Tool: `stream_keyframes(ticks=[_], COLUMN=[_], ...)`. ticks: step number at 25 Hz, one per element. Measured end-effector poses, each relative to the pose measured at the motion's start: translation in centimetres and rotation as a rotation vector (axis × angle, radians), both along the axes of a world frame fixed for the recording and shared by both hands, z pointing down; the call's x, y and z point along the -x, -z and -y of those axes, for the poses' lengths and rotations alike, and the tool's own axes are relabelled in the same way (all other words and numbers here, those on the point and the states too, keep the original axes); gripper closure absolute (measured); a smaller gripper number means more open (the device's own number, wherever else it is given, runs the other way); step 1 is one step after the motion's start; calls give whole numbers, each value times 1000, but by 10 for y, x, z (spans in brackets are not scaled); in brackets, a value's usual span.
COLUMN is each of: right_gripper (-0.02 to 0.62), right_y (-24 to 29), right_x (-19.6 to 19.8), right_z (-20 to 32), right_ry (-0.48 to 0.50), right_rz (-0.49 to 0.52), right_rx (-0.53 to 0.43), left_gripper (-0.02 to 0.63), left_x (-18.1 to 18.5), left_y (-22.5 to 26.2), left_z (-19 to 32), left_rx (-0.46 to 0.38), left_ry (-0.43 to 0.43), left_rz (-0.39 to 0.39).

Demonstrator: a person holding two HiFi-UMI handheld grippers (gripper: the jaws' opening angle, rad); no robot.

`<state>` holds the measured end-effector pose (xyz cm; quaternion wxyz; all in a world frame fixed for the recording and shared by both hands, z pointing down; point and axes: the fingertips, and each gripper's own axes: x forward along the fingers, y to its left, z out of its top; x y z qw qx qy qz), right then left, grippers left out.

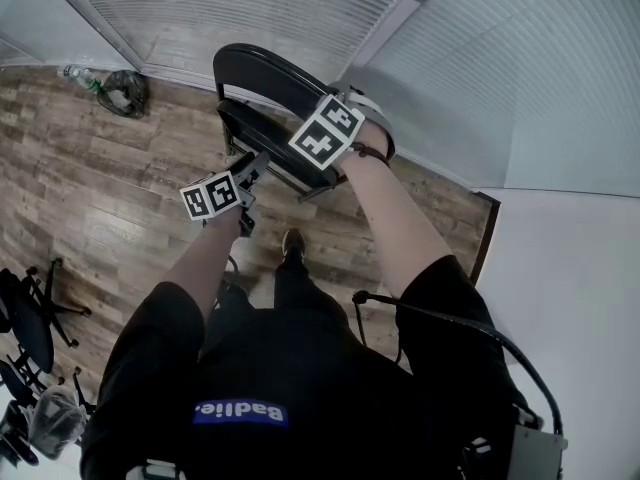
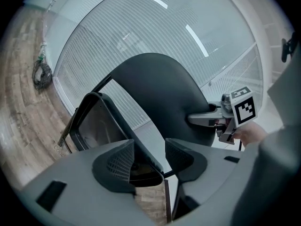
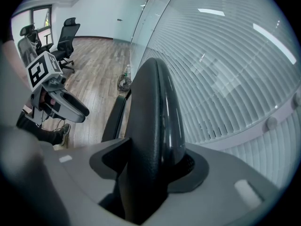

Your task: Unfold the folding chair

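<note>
First, the head view: a person in black stands on a wood floor [image 1: 90, 208] with both arms stretched out to a black folding chair [image 1: 265, 78]. The chair stands just beside a glass wall with blinds [image 1: 250, 8]. The right gripper [image 1: 350, 118] is at the backrest, and the left gripper [image 1: 250, 168] is lower, at the seat's rim. One shoe [image 1: 292, 240] shows below the chair. A dark bag [image 1: 122, 92] lies by the wall to the left, and office chairs [image 1: 25, 328] stand at the lower left.

Next, the left gripper view: the left gripper [image 2: 148, 159] has the seat [image 2: 99, 121] rim running in between its jaws, and they pinch it near their base. The seat is tilted up close to the backrest [image 2: 160, 93], so the chair is only partly open. The right gripper [image 2: 200, 119] reaches in from the right onto the backrest's side edge.

Last, the right gripper view: the right gripper [image 3: 150, 168] has its jaws clamped on the thick, padded backrest edge [image 3: 155, 112], which fills the gap between them. The left gripper [image 3: 70, 107] shows at the left, and the office chairs [image 3: 66, 32] are far behind it.
</note>
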<state>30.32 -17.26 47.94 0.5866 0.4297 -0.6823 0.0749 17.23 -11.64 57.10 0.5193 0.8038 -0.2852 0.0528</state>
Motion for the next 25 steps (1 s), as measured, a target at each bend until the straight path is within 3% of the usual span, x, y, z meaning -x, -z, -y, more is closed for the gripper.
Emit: stream_keyframes(ticks=[11,25], right_gripper=[363,360], right_y=[-1,3], right_x=[2,9], right_z=[-1,-9], right_ry=[3,12], right_rz=[-2,-14], right_rx=[0,-4], left_gripper=[393,390], left_x=[-14,-23], left_y=[-30,-73], left_z=[17,36], left_rx=[99,183], left_ry=[40,152], left_rz=[-25,-27])
